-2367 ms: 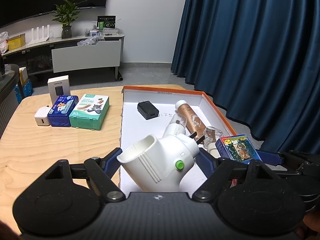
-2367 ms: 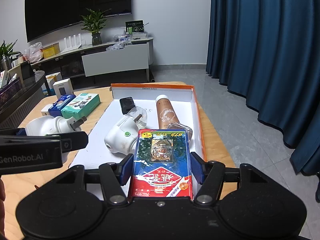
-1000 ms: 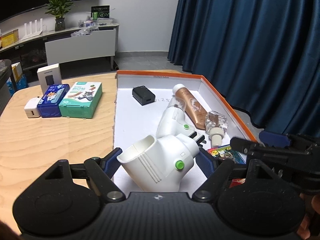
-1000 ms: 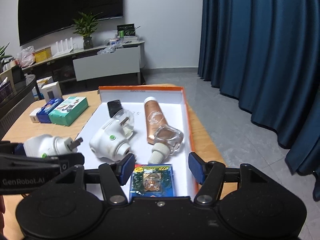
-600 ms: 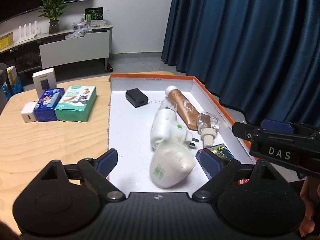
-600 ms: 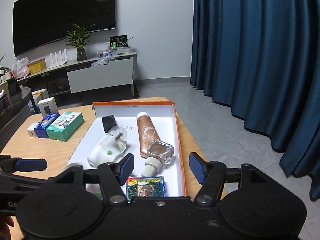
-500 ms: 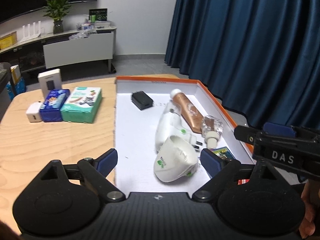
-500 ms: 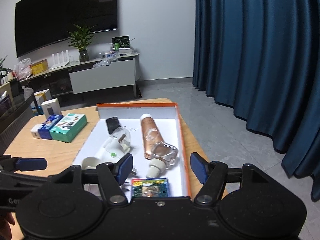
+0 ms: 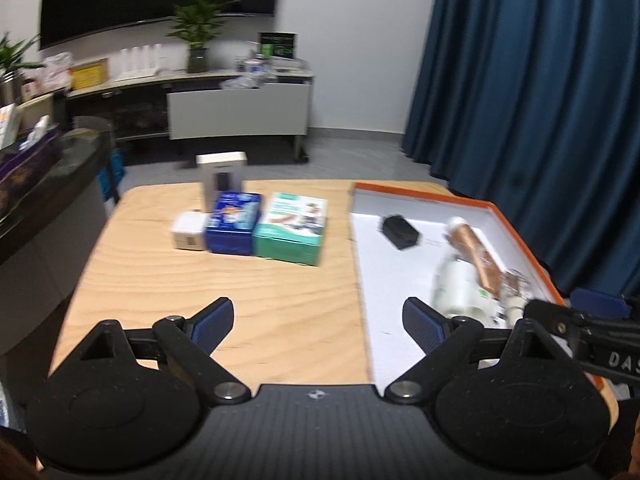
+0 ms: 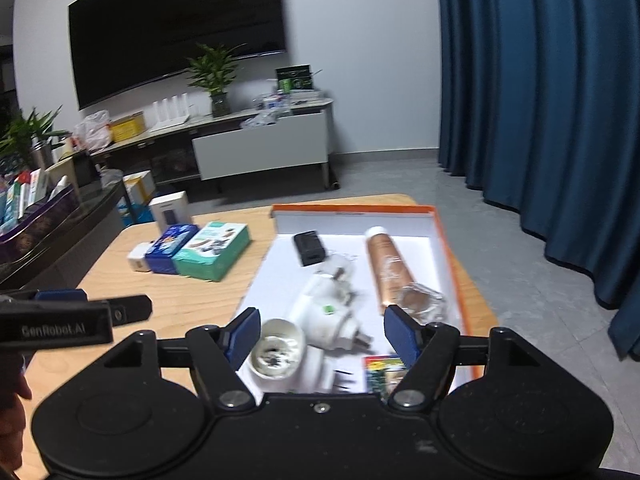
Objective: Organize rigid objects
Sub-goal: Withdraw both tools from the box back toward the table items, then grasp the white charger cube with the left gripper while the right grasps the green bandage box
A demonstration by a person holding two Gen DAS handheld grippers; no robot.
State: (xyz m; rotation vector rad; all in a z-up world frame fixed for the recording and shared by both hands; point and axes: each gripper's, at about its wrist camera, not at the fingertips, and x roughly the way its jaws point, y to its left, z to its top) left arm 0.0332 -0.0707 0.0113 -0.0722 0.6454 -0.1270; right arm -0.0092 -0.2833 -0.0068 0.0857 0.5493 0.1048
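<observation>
My left gripper [image 9: 316,314] is open and holds nothing; it hangs over bare wood just left of the orange-rimmed white tray [image 9: 516,236]. The jaws of my right gripper [image 10: 320,320] are opening, with nothing pressed between them, above the tray's [image 10: 444,240] near end. Below it lie two white plug-in devices [image 10: 328,312], one showing its round open end [image 10: 280,350], and a blue card box [image 10: 382,372]. A bronze tube [image 10: 386,268], a clear glass bottle [image 10: 424,300] and a black charger [image 10: 310,246] lie further in.
On the wooden table left of the tray, a teal box [image 9: 292,232], a blue tin [image 9: 234,226] and a small white cube [image 9: 186,232] stand in a row, with an upright white box [image 9: 222,174] behind. Blue curtains hang on the right, and a dark counter runs along the left.
The left gripper let the white plug-in device drop into the tray, opened wide, then swung left over the table. The right gripper drew back and up from the card box, its jaws widening.
</observation>
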